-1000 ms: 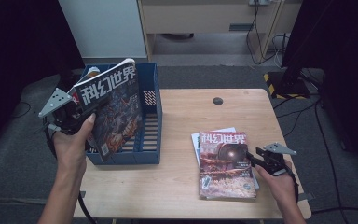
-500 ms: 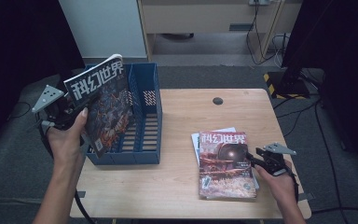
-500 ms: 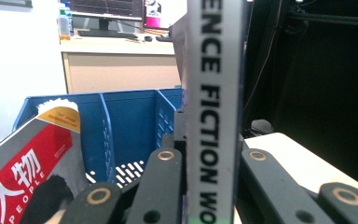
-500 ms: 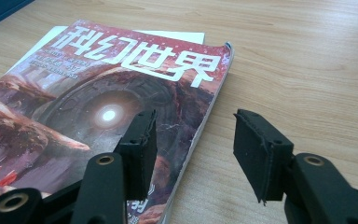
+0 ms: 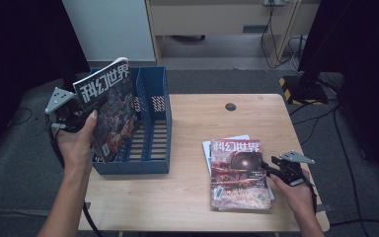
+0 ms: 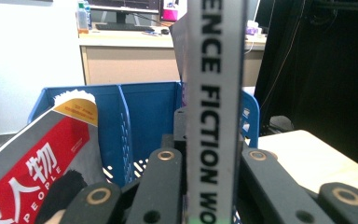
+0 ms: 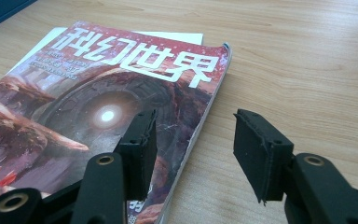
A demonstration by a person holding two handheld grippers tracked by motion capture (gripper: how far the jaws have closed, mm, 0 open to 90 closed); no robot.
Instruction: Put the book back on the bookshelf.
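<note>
My left gripper (image 5: 73, 117) is shut on a science-fiction magazine (image 5: 109, 106) and holds it upright and tilted over the left side of the blue file rack (image 5: 155, 148). In the left gripper view its white spine (image 6: 212, 116) stands between the jaws. A red magazine (image 6: 32, 163) leans in the rack's left compartment (image 6: 144, 107). My right gripper (image 5: 272, 170) is open at the right edge of a magazine stack (image 5: 238, 173) lying flat on the table. One jaw of the right gripper (image 7: 193, 140) hovers over the top cover (image 7: 98, 107), the other over bare wood.
The wooden table (image 5: 197, 123) has a black round grommet (image 5: 231, 106) near its far edge. A yellow-and-black stand base (image 5: 301, 86) sits on the floor at the far right. A white cabinet (image 5: 108, 29) stands behind the rack.
My left gripper shifted the held magazine a little left and up beside the rack, then slightly back right. The right gripper and the stack have not moved.
</note>
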